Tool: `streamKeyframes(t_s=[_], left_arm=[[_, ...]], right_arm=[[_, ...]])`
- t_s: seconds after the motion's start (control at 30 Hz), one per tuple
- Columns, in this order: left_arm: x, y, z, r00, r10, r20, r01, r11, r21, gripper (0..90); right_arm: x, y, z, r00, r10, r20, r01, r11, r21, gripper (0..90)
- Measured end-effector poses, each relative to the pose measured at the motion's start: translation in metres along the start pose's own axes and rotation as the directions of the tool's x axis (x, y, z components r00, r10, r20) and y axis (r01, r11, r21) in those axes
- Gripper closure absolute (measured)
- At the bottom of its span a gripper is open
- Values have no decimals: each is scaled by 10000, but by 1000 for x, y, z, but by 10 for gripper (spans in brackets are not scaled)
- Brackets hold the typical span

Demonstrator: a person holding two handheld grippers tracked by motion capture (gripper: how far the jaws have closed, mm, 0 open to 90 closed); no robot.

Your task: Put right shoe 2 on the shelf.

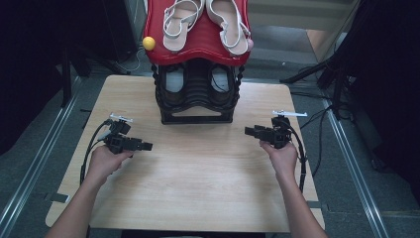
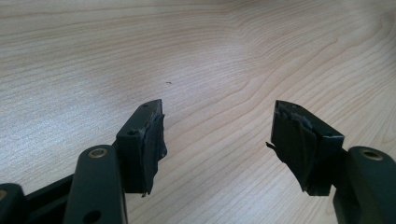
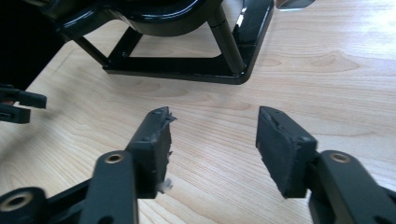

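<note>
In the high view the left gripper (image 1: 143, 146) sits at the lower left of the wooden table (image 1: 208, 188), its fingers (image 2: 142, 149) spread with nothing but bare wood between them. The right gripper (image 1: 250, 131) is at the right of the frame, pointing toward the middle, fingers (image 3: 285, 149) also spread wide and empty.

The black shoe rack (image 1: 197, 94) stands at the upper centre of the table, well apart from both grippers; in the right gripper view its base (image 3: 187, 60) lies beyond the fingers at the top of the frame. A red tray (image 1: 198, 42) tops the rack and carries two pale sandals (image 1: 181, 22). A yellow ball (image 1: 148, 43) sits at the tray's left edge. Dark shoes (image 1: 174, 82) rest inside the rack below.
</note>
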State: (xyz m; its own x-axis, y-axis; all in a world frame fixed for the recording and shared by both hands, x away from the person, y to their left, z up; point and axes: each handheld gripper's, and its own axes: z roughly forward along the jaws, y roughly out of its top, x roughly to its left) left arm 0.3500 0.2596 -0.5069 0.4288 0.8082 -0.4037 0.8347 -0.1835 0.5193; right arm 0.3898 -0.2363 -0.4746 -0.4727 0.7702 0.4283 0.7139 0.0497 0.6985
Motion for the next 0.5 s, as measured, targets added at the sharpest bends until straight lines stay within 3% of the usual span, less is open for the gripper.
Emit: streamKeyframes(t_s=[0.17, 0.5], left_arm=[[1, 0, -1, 10000, 14, -18, -14, 10000, -22, 351], [1, 0, 0, 10000, 0, -58, 0, 10000, -57, 351]], right_arm=[[0, -6, 2, 10000, -55, 21, 55, 9997, -223, 451], [-3, -14, 4, 9996, -150, 220, 152, 9998, -108, 464]])
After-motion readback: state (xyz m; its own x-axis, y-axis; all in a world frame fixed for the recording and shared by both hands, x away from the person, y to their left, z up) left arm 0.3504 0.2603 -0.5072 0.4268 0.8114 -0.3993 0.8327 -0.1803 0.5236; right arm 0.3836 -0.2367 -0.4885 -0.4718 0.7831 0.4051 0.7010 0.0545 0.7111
